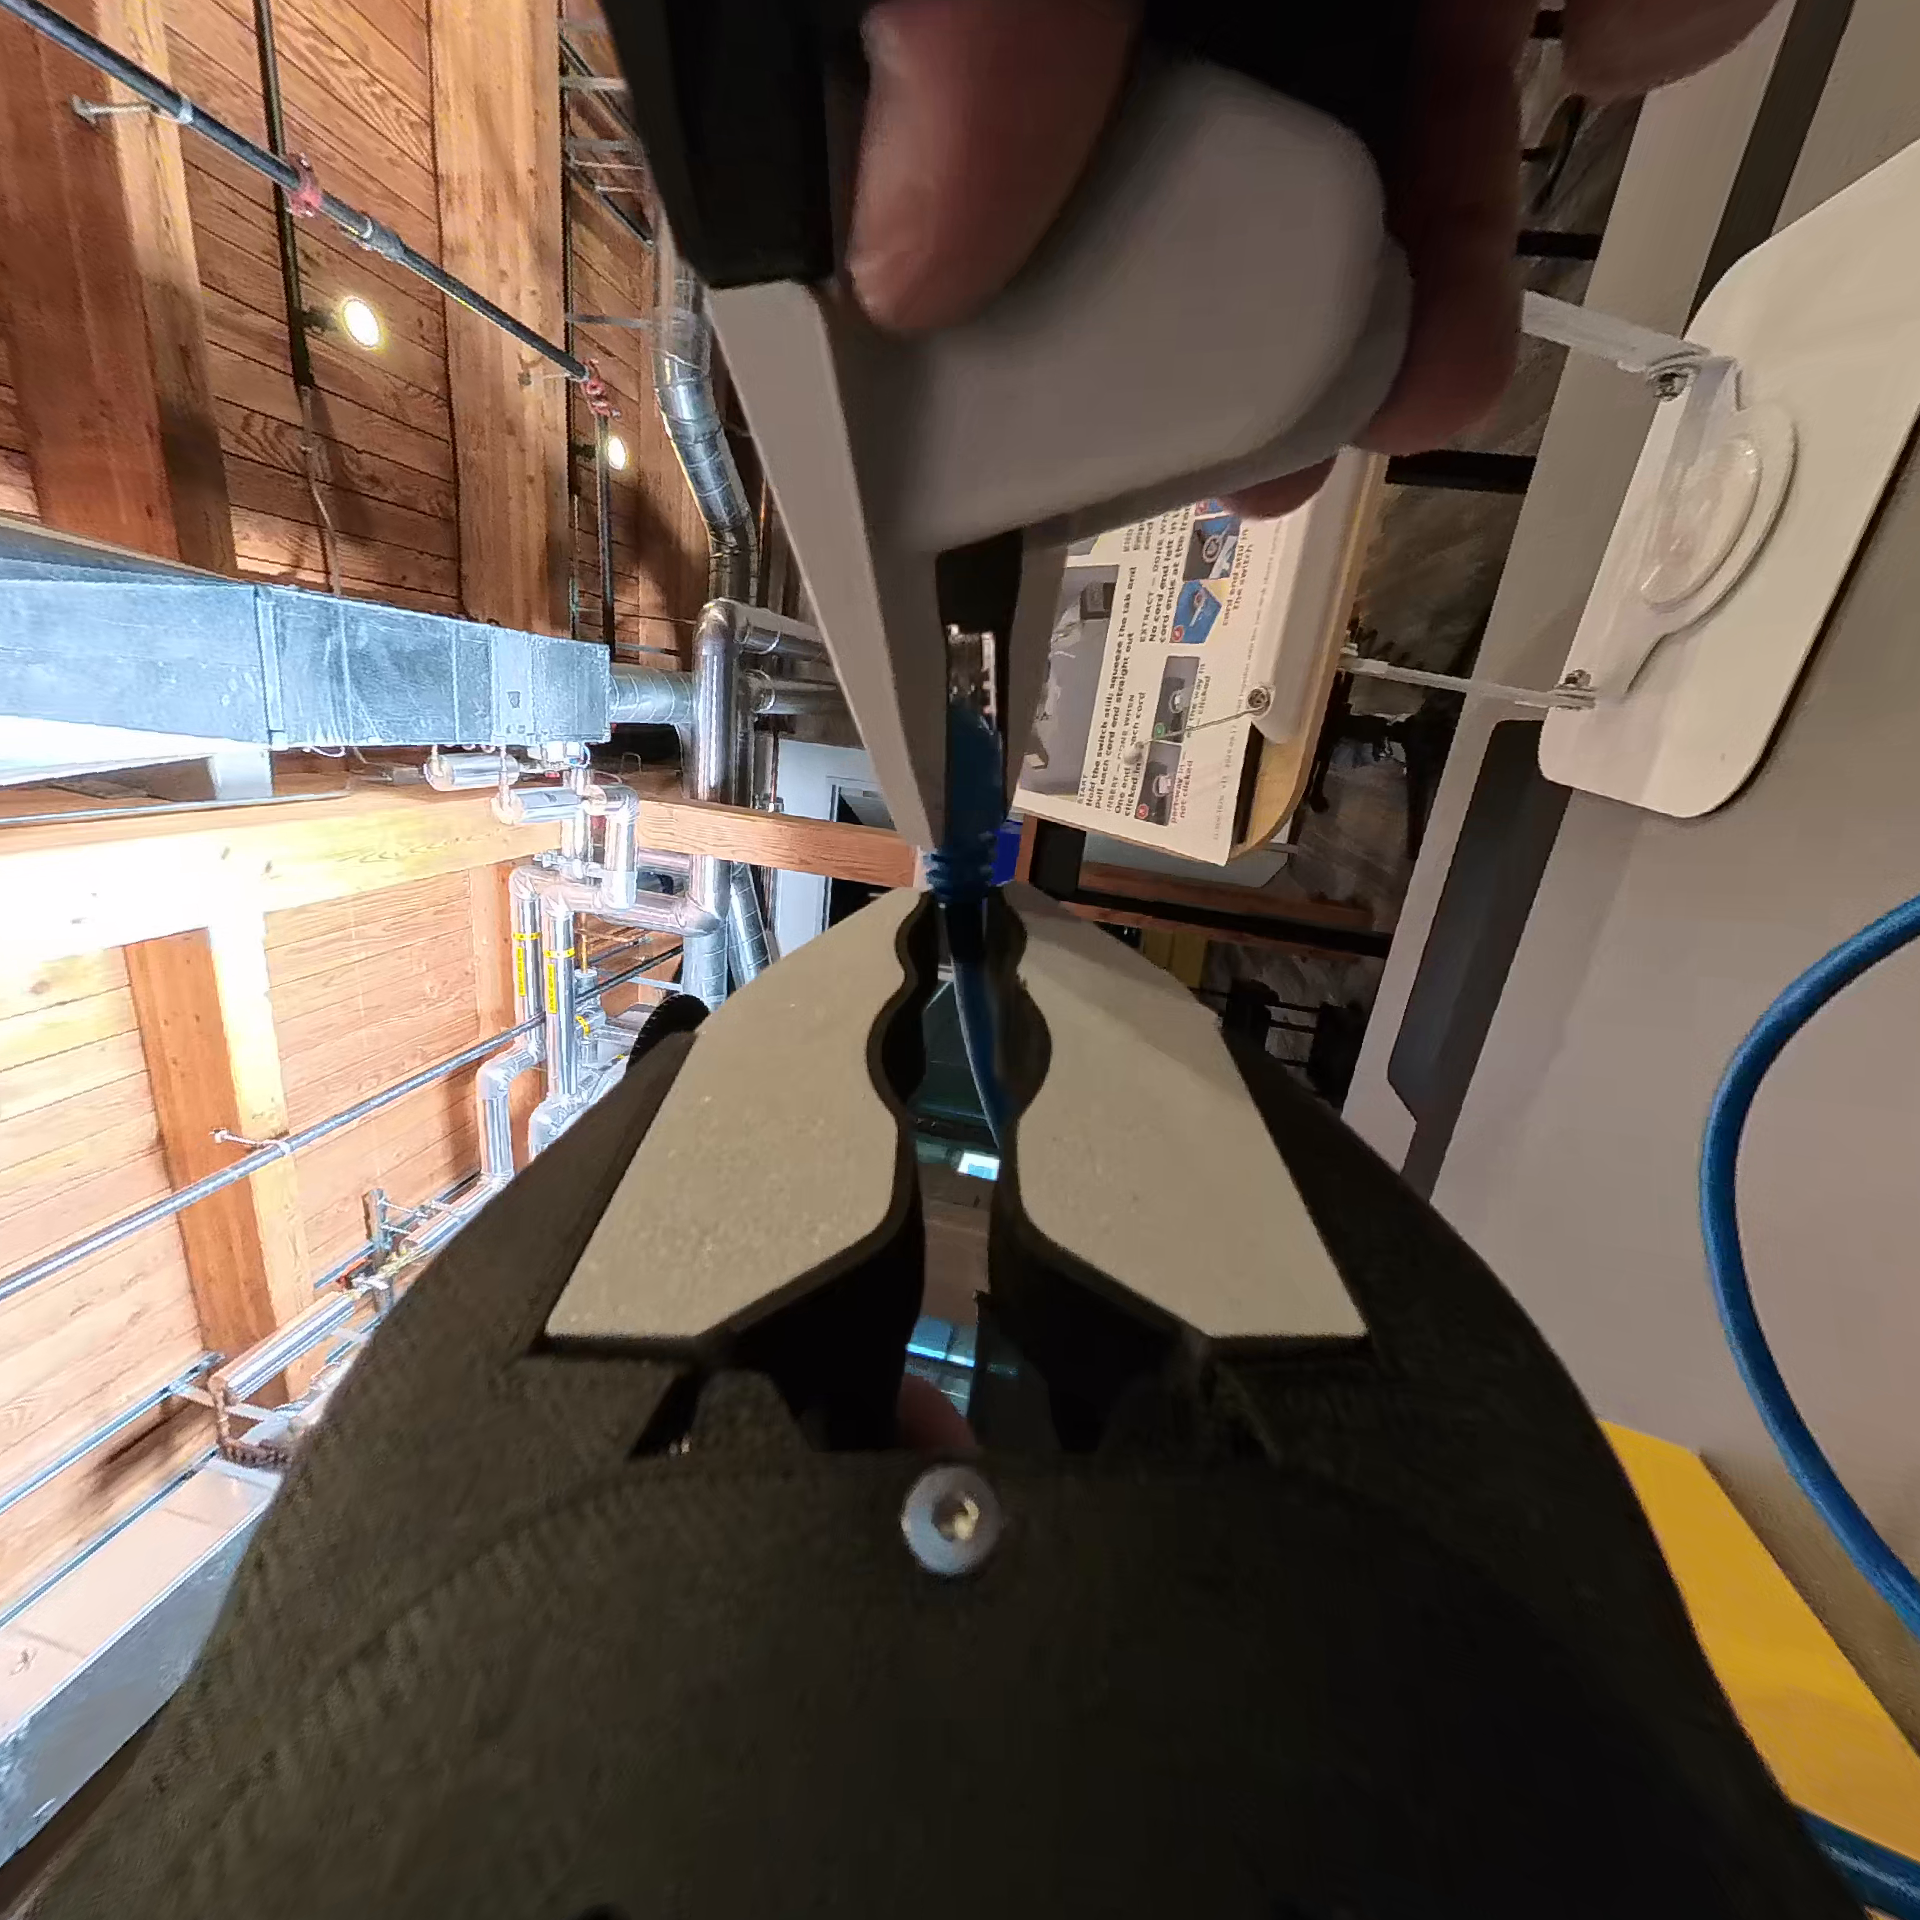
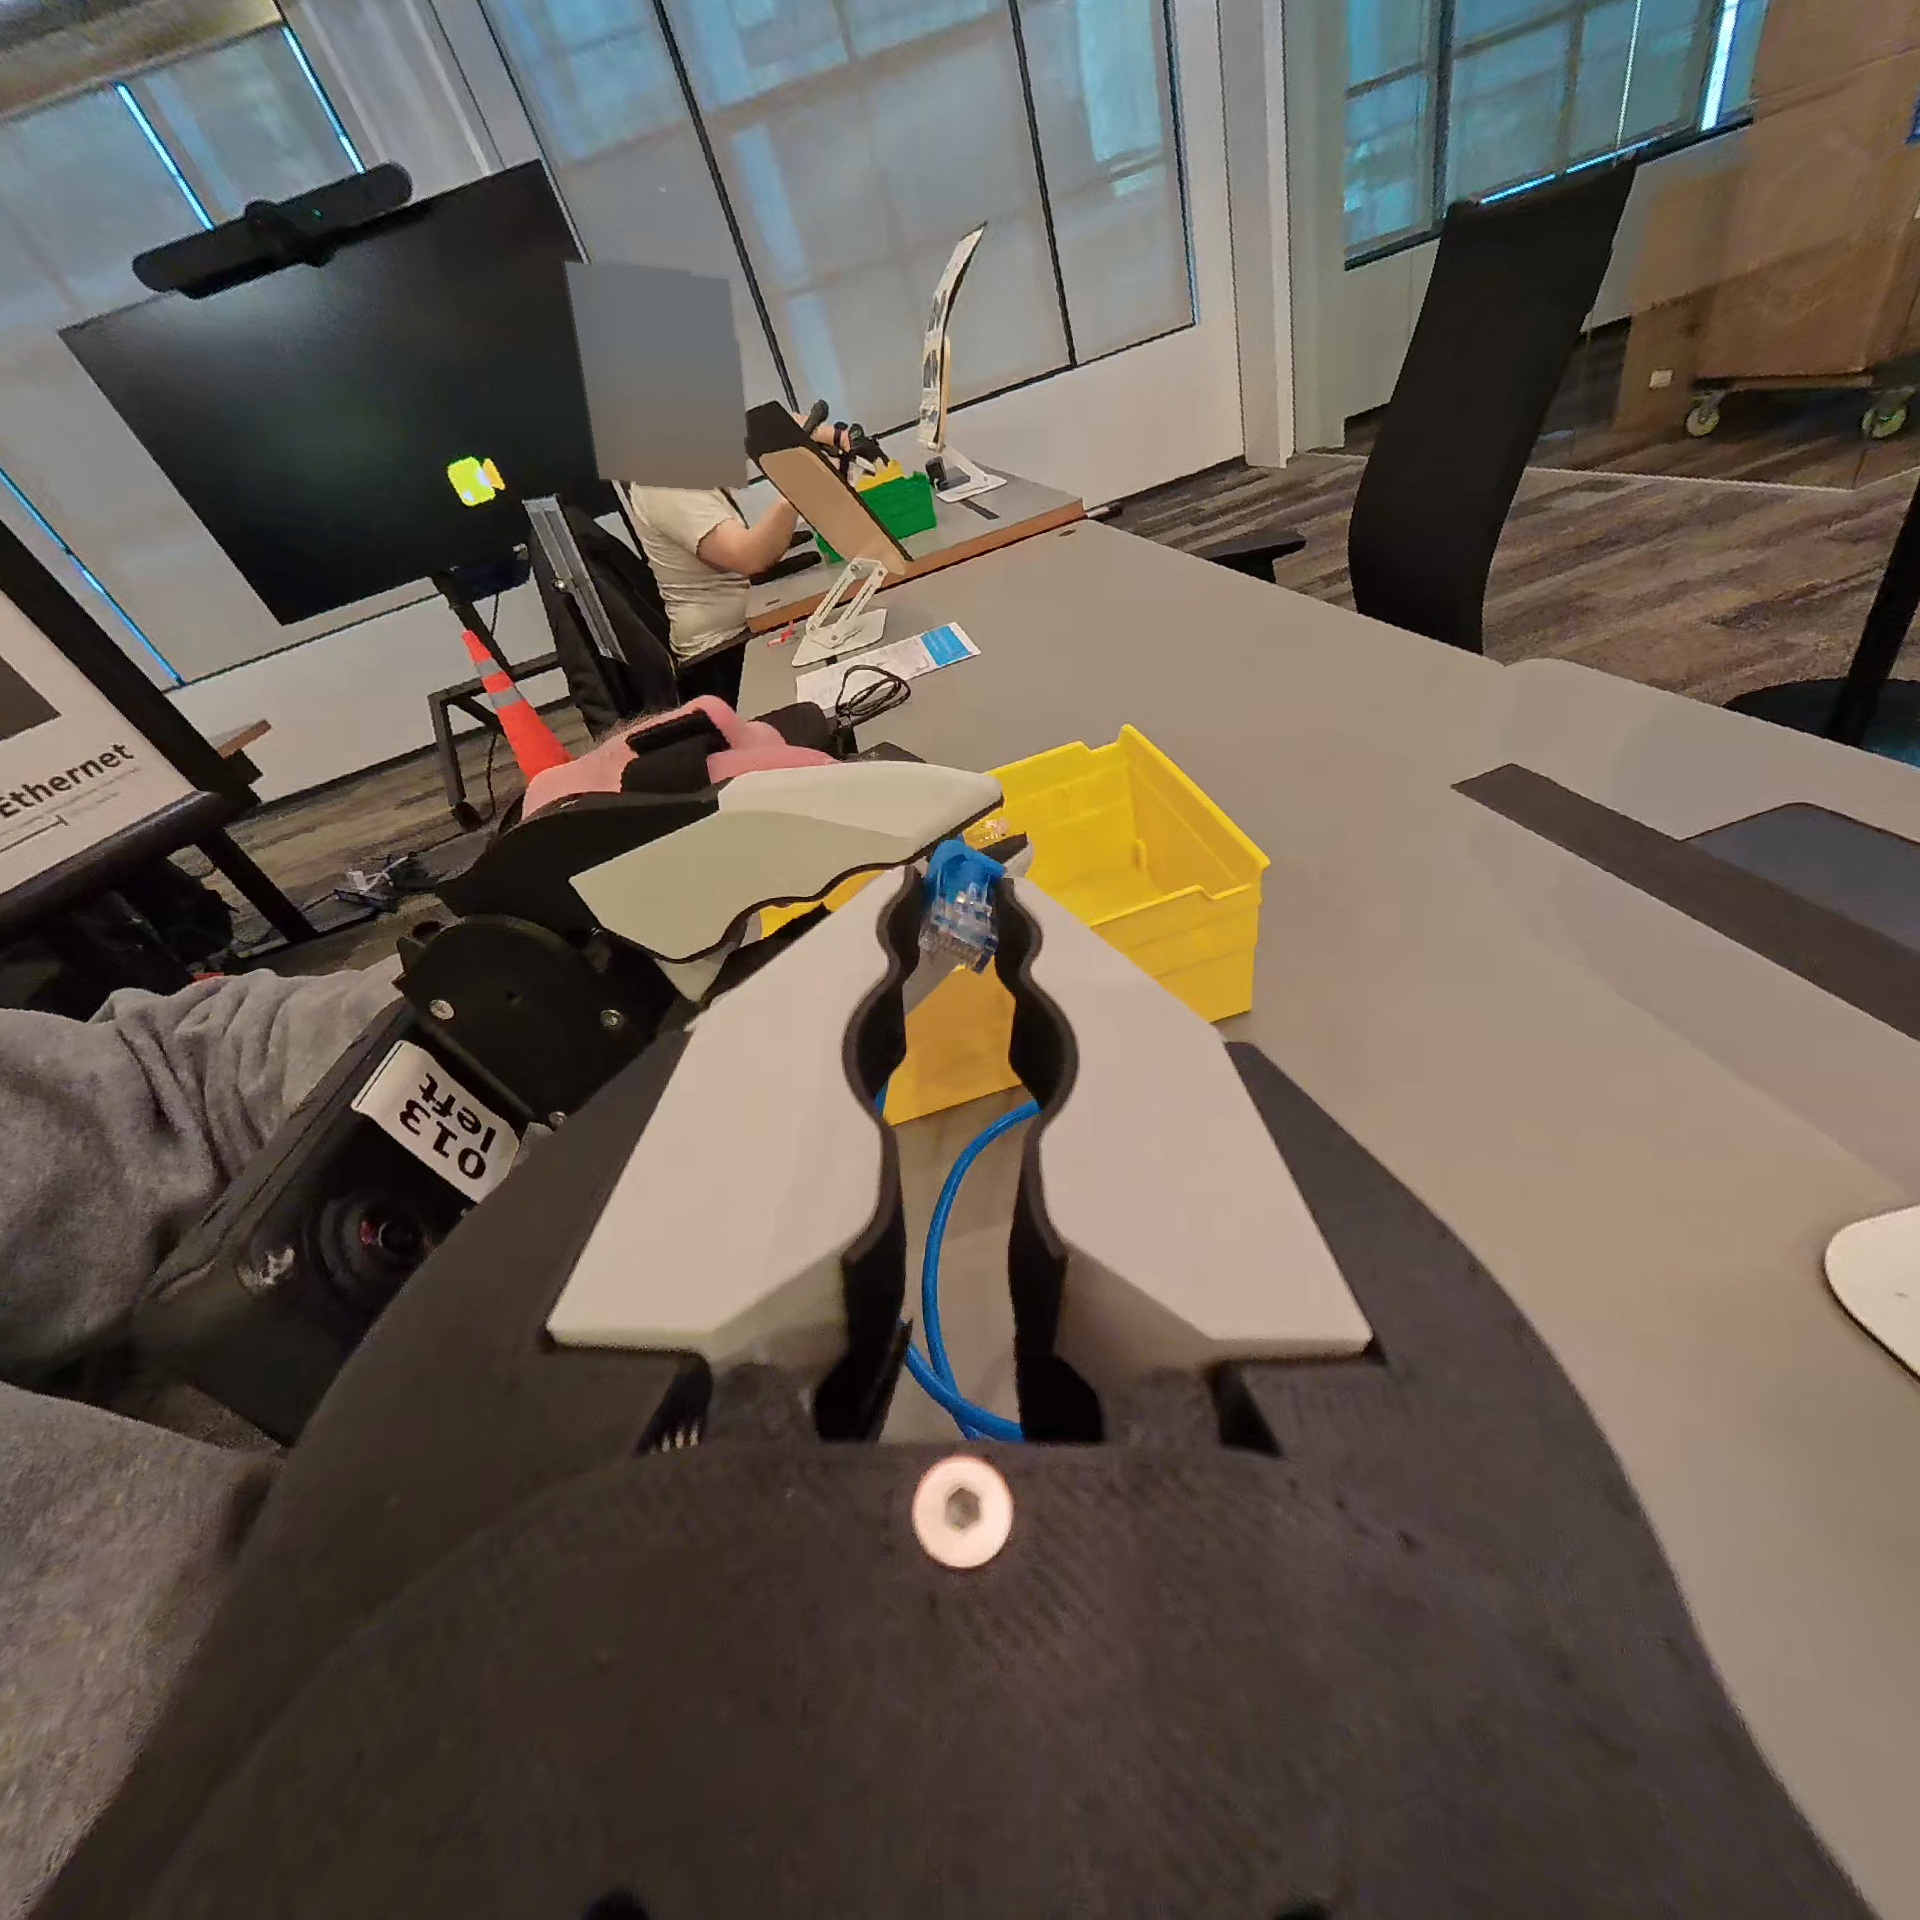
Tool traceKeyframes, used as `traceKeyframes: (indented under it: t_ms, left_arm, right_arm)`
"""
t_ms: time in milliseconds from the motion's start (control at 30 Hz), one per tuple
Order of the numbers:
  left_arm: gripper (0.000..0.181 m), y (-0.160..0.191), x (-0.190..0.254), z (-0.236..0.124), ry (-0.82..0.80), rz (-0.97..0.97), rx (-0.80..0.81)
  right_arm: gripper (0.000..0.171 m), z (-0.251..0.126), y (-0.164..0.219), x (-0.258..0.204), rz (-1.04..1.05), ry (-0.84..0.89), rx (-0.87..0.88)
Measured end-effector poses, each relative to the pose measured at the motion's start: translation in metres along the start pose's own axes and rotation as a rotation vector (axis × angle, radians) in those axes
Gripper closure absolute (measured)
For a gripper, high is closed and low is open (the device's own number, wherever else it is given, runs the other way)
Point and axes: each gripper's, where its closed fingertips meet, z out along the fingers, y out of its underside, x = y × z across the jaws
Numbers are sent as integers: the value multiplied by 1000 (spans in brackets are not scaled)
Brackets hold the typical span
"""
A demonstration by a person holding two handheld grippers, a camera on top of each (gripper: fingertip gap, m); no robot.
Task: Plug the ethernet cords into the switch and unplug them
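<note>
We see the right claw (image 2: 961, 914) nearly closed, pinching the blue plug (image 2: 958, 906) at its tips; the left claw (image 2: 966, 831) clamps the cord (image 1: 971, 873) just behind it, above the yellow bin (image 2: 1164, 883).

The left gripper (image 1: 961, 883) has matt, grainy grey plastic fingers on a rough black printed body. The blue cord (image 2: 961, 1195) looks smooth and rubbery, its plug (image 2: 961, 914) clear glossy plastic. At two o'clock, the yellow bin (image 2: 1195, 894) is shiny plastic on a matt grey table (image 2: 1455, 1039).
</note>
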Motion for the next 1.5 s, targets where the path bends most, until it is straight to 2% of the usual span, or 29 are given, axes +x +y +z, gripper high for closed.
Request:
traceKeyframes:
  t_ms: [100,167,267,367,400,533,567,633,667,733,867,933,1067,1167,1267,1333,1500]
  left_arm:
    - [173,0,6,2,77,-102,4]
    - [152,-6,17,0,233,-268,39]
    - [135,-7,18,-4,379,-430,35]
    - [135,-11,13,-11,480,-621,48]
    - [144,-16,13,-17,547,-707,68]
    - [135,-63,28,-64,1043,-968,214]
    - [133,-74,30,-72,1124,-1025,249]
    - [128,-92,36,-73,1178,-1161,294]
    - [126,-98,40,-70,1183,-1234,304]
    - [110,-105,43,-58,1157,-1388,316]
    - [109,-100,4,-38,1016,-1817,485]
    - [107,-88,-10,-29,874,-1916,541]
    - [100,-70,-34,-25,704,-2060,669]
    - [106,-64,-48,-28,651,-2081,740]
    - [130,-63,-48,-32,654,-2053,757]
    - [153,-58,-48,-33,639,-2047,758]
    - [166,-61,-41,-35,704,-1892,711]
  right_arm:
    - [161,-1,0,2,-8,3,24]
    - [161,-4,-2,5,2,1,43]
    - [161,-10,-7,10,2,6,79]
    - [161,-18,-12,17,-8,26,109]
    - [161,-21,-13,19,-6,28,122]
    - [161,-29,-21,23,-15,33,169]
    - [161,-30,-23,22,-18,30,179]
    - [161,-31,-27,16,-32,-2,200]
    - [161,-31,-29,11,-44,-22,206]
    - [161,-31,-31,2,-77,-54,210]
    - [161,-31,-28,-16,-116,-151,168]
    - [162,-30,-24,-25,-125,-207,143]
    - [162,-24,-12,-35,-88,-272,81]
    - [162,-23,-10,-40,-57,-317,84]
    - [161,-25,-10,-47,-96,-341,70]
    - [161,-27,-9,-50,-129,-346,55]
    - [161,-39,-10,-49,-212,-345,39]
